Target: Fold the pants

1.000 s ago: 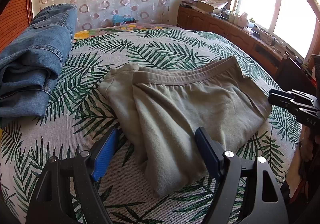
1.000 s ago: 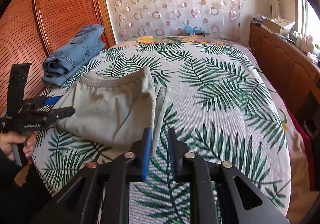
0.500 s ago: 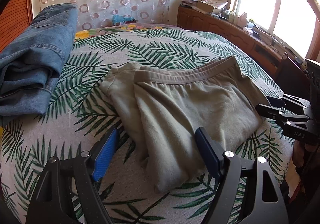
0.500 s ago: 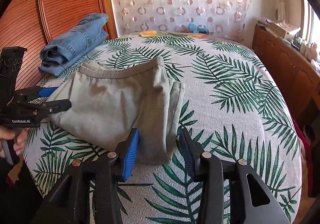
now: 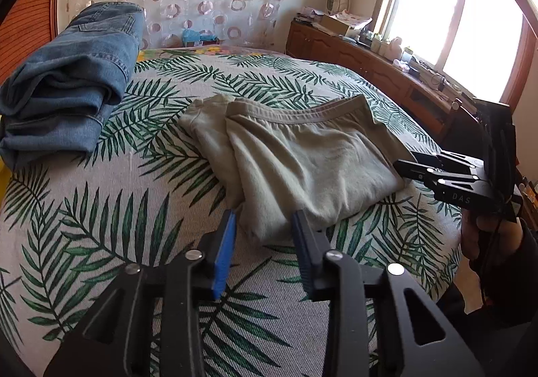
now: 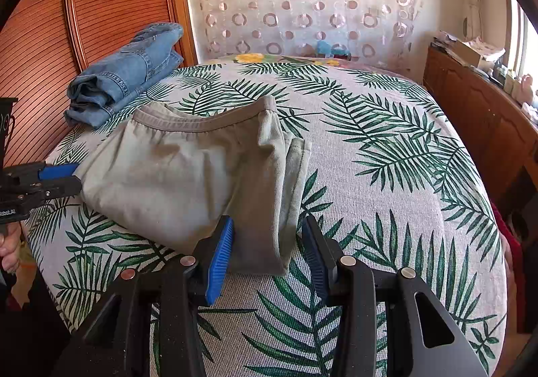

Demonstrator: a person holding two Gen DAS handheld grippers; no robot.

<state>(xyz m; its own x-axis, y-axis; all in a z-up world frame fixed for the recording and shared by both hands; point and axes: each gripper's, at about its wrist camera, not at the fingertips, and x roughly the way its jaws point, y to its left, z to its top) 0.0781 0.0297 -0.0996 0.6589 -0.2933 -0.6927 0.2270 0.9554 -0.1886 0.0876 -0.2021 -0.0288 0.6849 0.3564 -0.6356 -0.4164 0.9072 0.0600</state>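
Observation:
Olive-green pants (image 5: 302,161) (image 6: 175,175) lie folded on the palm-leaf bedspread (image 5: 134,195), waistband toward the far side. My left gripper (image 5: 265,232) straddles their near corner. Its jaws are closing, with the fabric between the blue pads but a sliver of gap still showing. In the right wrist view the left gripper (image 6: 60,178) sits at the pants' left edge. My right gripper (image 6: 269,235) stands open around the other near corner, with space beside the cloth. In the left wrist view the right gripper (image 5: 405,163) has its tips at the pants' right edge.
Folded blue jeans (image 5: 74,84) (image 6: 124,77) rest at the bed's far left by a slatted wooden wardrobe (image 6: 43,40). A low wooden cabinet (image 5: 370,64) with clutter runs under the window on the right. A person's hand (image 5: 477,235) holds the right gripper's grip.
The left jaws have narrowed from wide apart to close around the pants' corner. The right gripper opened from nearly shut and came up to the other corner, then held still.

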